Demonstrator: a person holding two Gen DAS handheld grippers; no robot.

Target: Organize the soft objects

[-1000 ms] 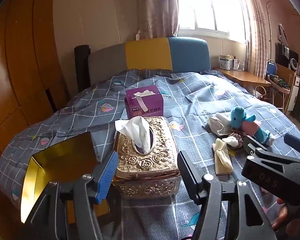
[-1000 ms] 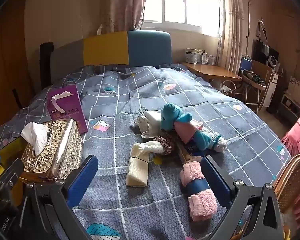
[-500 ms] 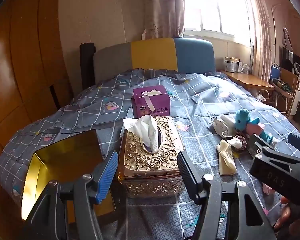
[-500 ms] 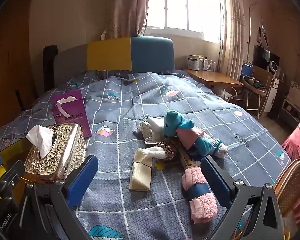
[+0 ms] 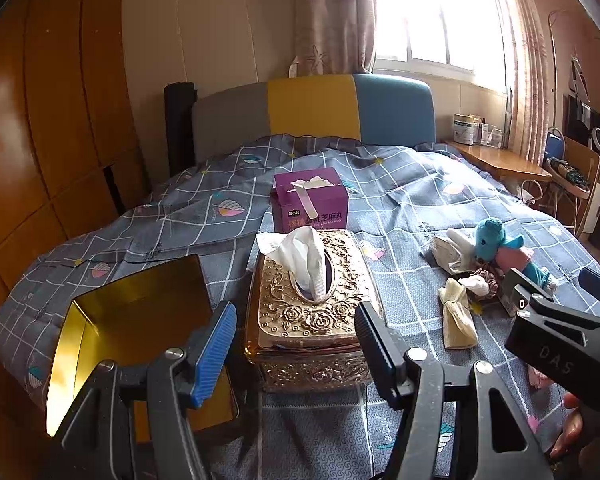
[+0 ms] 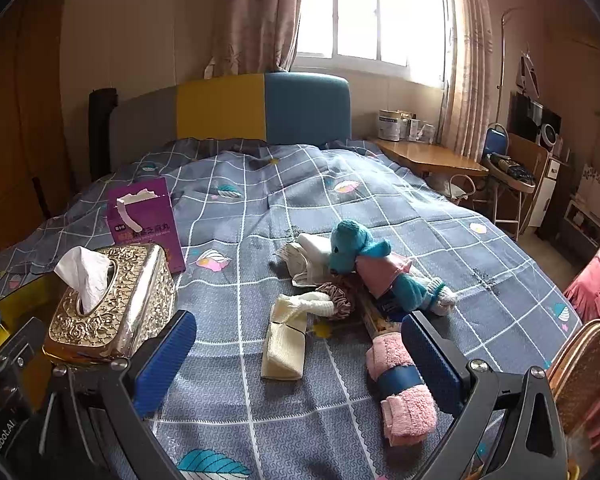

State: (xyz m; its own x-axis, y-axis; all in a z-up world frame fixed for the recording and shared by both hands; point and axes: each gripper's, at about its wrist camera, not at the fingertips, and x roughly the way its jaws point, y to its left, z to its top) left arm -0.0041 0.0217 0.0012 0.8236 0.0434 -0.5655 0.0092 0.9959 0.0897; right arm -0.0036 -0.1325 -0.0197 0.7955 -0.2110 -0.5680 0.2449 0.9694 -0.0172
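Both claws have drawn back slightly from the bed; objects appear marginally farther off. Left claw (image 5: 296,344) is spread wide and empty, facing the ornate gold metal tissue box (image 5: 314,308) at the bed's near left edge. Right claw (image 6: 300,356) is spread wide and empty, facing the rolled pink towel (image 6: 404,388), cream folded cloth (image 6: 284,344) and teal plush toy (image 6: 364,256) mid-bed on the grey checked bedspread (image 6: 380,208).

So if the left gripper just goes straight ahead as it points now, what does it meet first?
Most likely the gold tissue box: it sits centred ahead of the open left gripper. Depth is hard to judge.
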